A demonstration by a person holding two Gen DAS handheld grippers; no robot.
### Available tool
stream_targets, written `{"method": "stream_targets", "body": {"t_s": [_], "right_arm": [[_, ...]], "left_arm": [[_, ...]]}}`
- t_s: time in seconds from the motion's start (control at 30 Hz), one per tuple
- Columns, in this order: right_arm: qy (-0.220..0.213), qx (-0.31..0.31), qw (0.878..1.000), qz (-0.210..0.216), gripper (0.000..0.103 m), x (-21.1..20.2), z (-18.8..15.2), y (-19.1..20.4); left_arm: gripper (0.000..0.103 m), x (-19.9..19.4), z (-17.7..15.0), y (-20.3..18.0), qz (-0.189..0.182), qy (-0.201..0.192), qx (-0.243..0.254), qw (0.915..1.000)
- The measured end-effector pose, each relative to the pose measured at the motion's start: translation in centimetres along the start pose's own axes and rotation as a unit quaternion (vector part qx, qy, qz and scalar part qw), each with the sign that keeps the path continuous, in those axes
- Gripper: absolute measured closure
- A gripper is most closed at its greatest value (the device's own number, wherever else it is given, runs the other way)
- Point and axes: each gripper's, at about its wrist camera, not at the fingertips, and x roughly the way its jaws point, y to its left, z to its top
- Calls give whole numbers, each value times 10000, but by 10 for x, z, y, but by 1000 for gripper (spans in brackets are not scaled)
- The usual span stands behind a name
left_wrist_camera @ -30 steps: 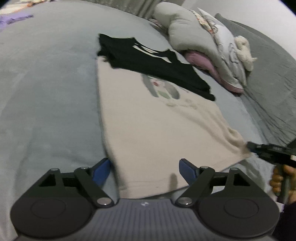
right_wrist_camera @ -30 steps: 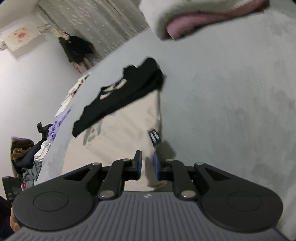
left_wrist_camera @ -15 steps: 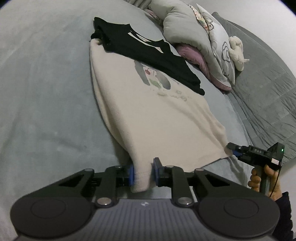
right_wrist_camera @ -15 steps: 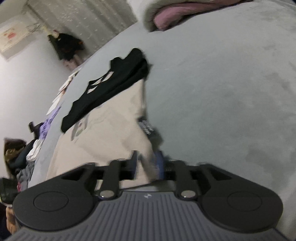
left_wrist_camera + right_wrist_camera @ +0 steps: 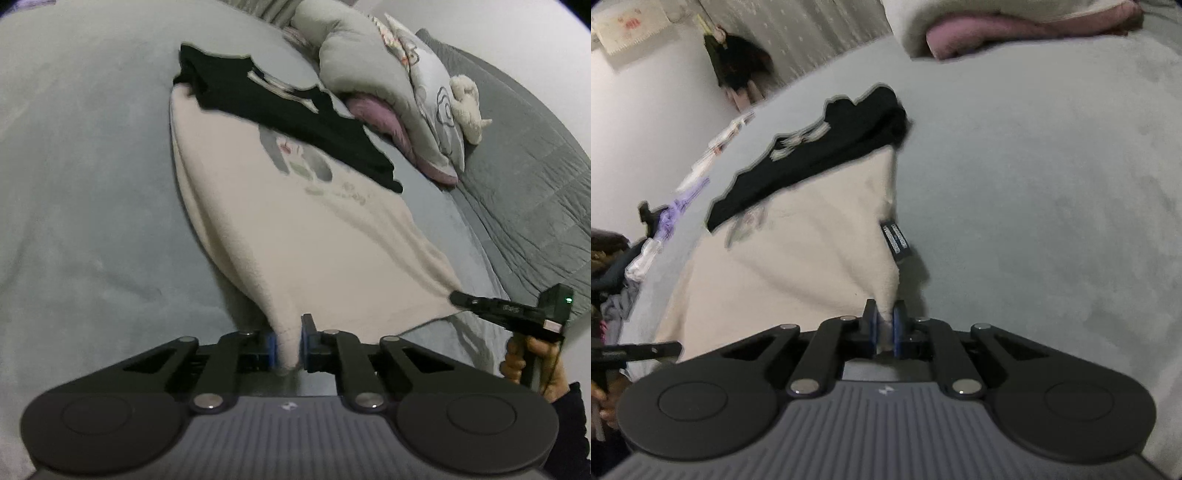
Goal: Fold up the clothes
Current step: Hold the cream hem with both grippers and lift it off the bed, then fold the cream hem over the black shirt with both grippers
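A cream T-shirt [image 5: 295,229] with a faded print lies flat on the grey bed [image 5: 74,184]. A black T-shirt [image 5: 280,110] lies across its far end. My left gripper [image 5: 288,345] has the near left hem corner bunched between its blue pads, and its jaws are closing on it. My right gripper [image 5: 884,332] pinches the near right hem corner of the cream T-shirt [image 5: 798,251], just below its black side label [image 5: 897,242], jaws closing tight. Both corners sit lifted off the bed. The black T-shirt [image 5: 827,151] also shows in the right wrist view.
Pillows [image 5: 369,74], a purple cushion and a plush toy [image 5: 467,107] sit at the far right beside a grey quilt [image 5: 535,184]. A clothes pile [image 5: 613,266] lies off the bed's left edge. A dark garment [image 5: 738,66] hangs by the curtain.
The left jaws went from wide open around the hem to closed on it. The right jaws opened briefly, then closed on their corner. Both corners rose slightly off the bed.
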Motion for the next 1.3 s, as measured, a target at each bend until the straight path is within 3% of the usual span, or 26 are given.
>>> {"method": "stream_targets", "body": {"t_s": [0.17, 0.27, 0.6, 0.83, 1.1, 1.3], "right_arm": [[-779, 159, 9940, 755, 95, -34, 14, 6], [-1070, 199, 9894, 959, 95, -42, 22, 12], [-1672, 283, 9784, 1185, 95, -31, 71, 31], [-1981, 376, 9738, 1054, 95, 13, 135, 45], [-1737, 480, 9813, 671, 95, 116, 212, 46], [-1416, 695, 9869, 330, 95, 184, 241, 29]], "left_arm": [[92, -24, 18, -4, -381, -533, -299, 9974], [92, -35, 29, -4, -602, -770, -523, 9938], [92, -43, 92, -12, -775, -1297, -938, 9841], [92, -29, 167, -2, -622, -1695, -1280, 9752], [92, 29, 250, 19, -3, -1795, -1420, 9735], [91, 87, 288, 47, 459, -1658, -1726, 9698]]}}
